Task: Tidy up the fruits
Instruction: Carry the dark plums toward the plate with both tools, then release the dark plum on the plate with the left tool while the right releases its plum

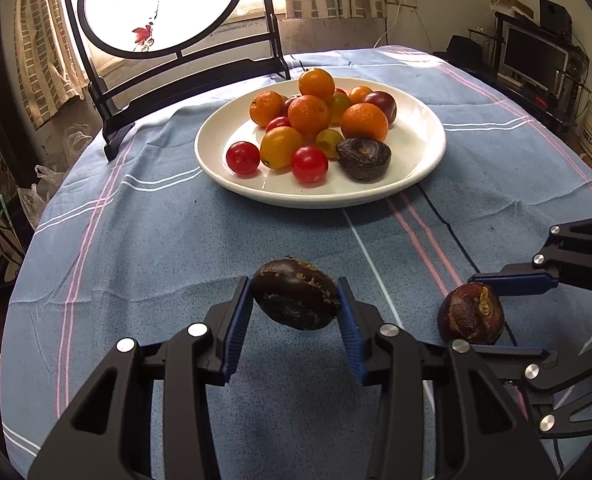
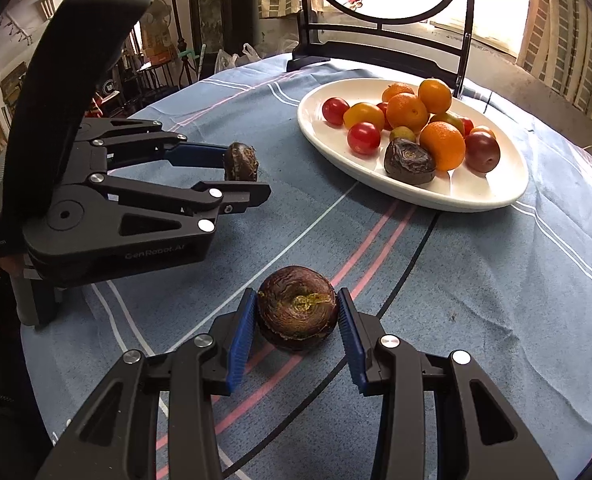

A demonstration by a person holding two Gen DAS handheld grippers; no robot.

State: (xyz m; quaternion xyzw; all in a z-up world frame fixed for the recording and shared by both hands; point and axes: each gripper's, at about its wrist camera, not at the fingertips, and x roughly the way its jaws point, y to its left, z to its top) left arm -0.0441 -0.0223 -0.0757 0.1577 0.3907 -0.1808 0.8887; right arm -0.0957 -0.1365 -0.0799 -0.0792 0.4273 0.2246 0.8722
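Both claws loaded. Left claw [image 1: 296, 300] is clenched on a dark brown wrinkled fruit [image 1: 295, 294], blue pads pressing both sides, fruit tilted and apparently lifted clear of the cloth, though contact underneath can't be confirmed. Right claw [image 2: 295, 308] grips a second dark fruit [image 2: 296, 307] the same way, stem scar facing the camera; whether its underside touches the cloth I can't tell. In the left wrist view the right claw comes in from the right edge with its fruit [image 1: 471, 313] between the fingers; in the right wrist view the left claw sits at the left, its fruit [image 2: 241, 161] at the fingertips. The two claws are near each other, not touching. Bench is covered by a blue striped cloth [image 1: 136, 264] with pink and white lines. Beyond both claws sits a white plate [image 1: 424, 160] carrying oranges [image 1: 364, 121], red cherry tomatoes [image 1: 309, 164], a yellow-orange tomato [image 1: 281, 147], a dark plum [image 1: 381, 105], and a third dark wrinkled fruit [image 1: 363, 159] near the plate's front right. Behind the plate, a round painted screen in a black stand [image 1: 160, 4], backlit by a window.
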